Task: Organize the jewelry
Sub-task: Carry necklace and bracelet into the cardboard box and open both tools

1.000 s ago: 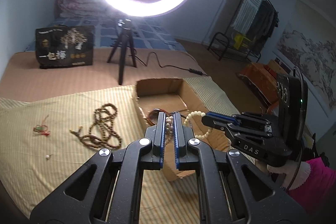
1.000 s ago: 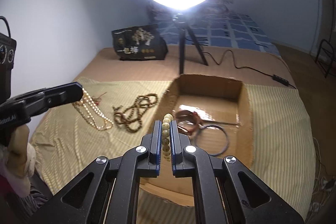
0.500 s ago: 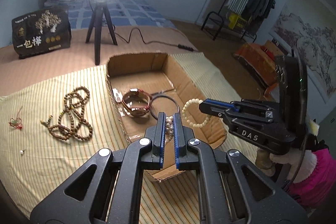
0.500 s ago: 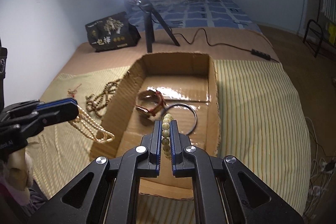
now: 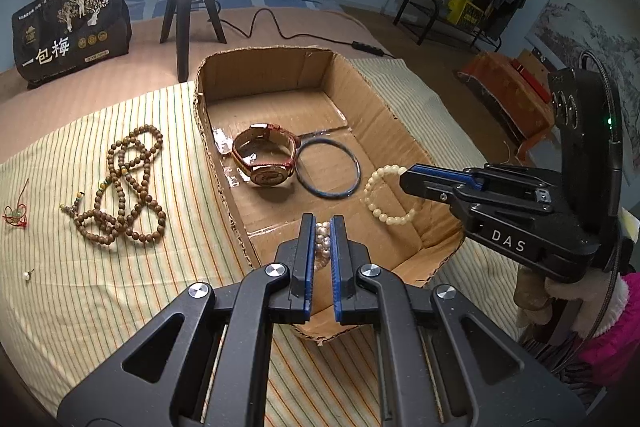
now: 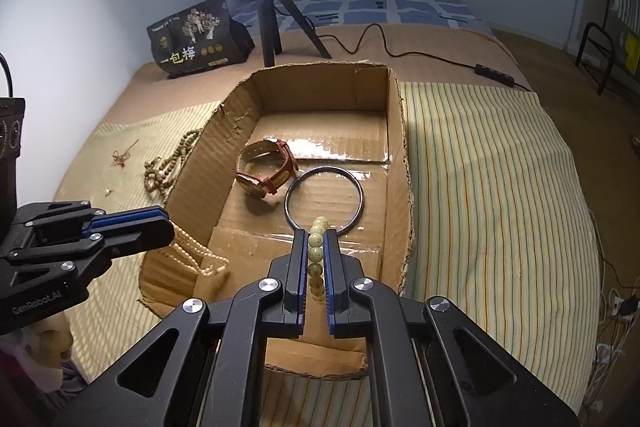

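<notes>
Grippers over an open brown cardboard box (image 5: 372, 95) on a yellow striped cloth (image 5: 120, 267). Left gripper (image 5: 323, 227), nearest at 6 o'clock in its own view, is seen with jaws narrowed onto a white pearl strand (image 5: 322, 239). Right gripper (image 6: 315, 247) is clamped on a cream beaded bracelet (image 5: 386, 199), which hangs above the box floor. Farther in, a dark thin bangle (image 6: 324, 199) lies just beside a red-strapped wristwatch (image 6: 264, 171) at 10 o'clock of it. Outside the box, at 9 o'clock, a brown wooden bead necklace (image 5: 128, 187) is laid on the cloth. Beyond, at 12 o'clock, a black tripod (image 5: 188, 3) is seen.
</notes>
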Demonstrator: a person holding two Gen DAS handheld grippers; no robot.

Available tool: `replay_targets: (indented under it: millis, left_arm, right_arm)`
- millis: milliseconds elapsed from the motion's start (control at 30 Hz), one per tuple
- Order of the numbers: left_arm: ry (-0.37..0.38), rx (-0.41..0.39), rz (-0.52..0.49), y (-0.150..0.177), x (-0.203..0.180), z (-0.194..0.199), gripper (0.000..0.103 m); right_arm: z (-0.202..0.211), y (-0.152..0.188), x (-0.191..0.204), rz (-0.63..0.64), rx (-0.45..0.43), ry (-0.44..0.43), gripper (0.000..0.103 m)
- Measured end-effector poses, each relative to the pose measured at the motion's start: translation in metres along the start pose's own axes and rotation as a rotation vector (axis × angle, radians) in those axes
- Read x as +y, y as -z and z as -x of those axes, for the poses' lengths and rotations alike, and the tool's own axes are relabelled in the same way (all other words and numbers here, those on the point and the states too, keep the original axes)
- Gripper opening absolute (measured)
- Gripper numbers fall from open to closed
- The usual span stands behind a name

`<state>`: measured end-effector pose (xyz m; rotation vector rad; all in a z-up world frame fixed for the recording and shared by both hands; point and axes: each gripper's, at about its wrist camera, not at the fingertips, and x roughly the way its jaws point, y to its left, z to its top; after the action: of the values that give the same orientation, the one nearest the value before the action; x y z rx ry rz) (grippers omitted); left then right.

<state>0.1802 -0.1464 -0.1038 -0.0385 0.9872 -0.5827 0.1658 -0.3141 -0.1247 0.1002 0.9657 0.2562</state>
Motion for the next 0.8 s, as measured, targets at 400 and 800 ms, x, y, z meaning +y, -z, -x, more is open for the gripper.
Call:
replay_targets:
  millis: [400, 800]
  left_arm:
    - [-0.011, -0.005, 0.003, 0.001, 0.005, 0.008, 0.005]
    - [-0.065, -0.049, 0.021, 0.006, 0.030, 0.037, 0.006]
  right_arm:
    - [0.008, -0.006, -0.002, -0.042, -0.026, 0.011, 0.021]
    - [0.016, -0.021, 0.019, -0.052, -0.070, -0.007, 0.043]
